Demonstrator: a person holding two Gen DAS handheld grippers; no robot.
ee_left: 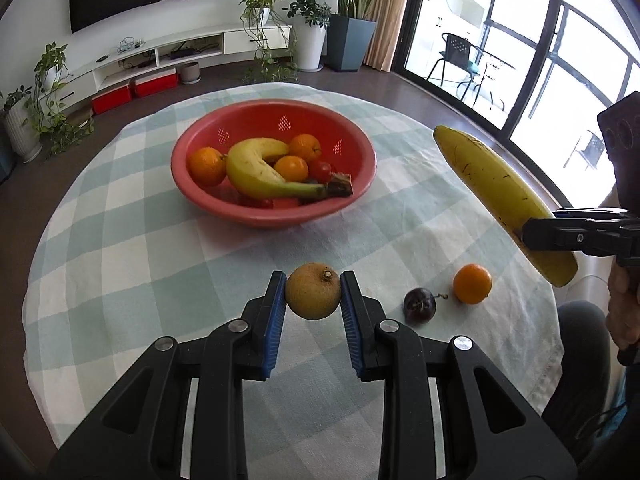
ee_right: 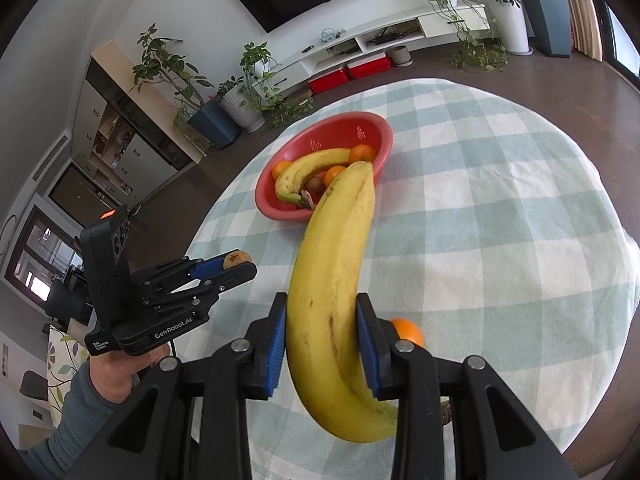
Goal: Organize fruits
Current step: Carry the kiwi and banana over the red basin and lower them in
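The left gripper (ee_left: 313, 296) had its blue-padded fingers (ee_left: 274, 320) closed partway onto a small round brownish fruit (ee_left: 313, 291), one pad on each side and the stem stub pointing up, so the fruit sat near the fingertips and clear of the worktop (ee_left: 132, 264); the grip across its widest part looked chosen to keep a round, slippery thing from squirting out. The right gripper (ee_right: 321, 344) was closed to about the same width on a large yellow banana (ee_right: 334, 300), clamped near its lower end with the long body running forward and up beyond the fingers, its tip pointing toward the red bowl (ee_right: 384, 136). Holding it by one end left most of its length free, which seemed meant to let the far end be laid into the bowl first. The bowl stood toward the far side of the checked cloth, well apart from both grippers, and already held another banana (ee_left: 260, 168), several oranges (ee_left: 207, 166) and some small red fruits, so it was evidently the collecting place. Two pieces lay loose on the cloth near the left gripper: a dark plum-like fruit (ee_left: 419, 305) with a stem, and just beside it a small orange (ee_left: 472, 283). In the right wrist view that orange peeked out from behind the right finger. Judged from this, the sorting was well along, with both carried fruits not yet delivered and two more left to collect.
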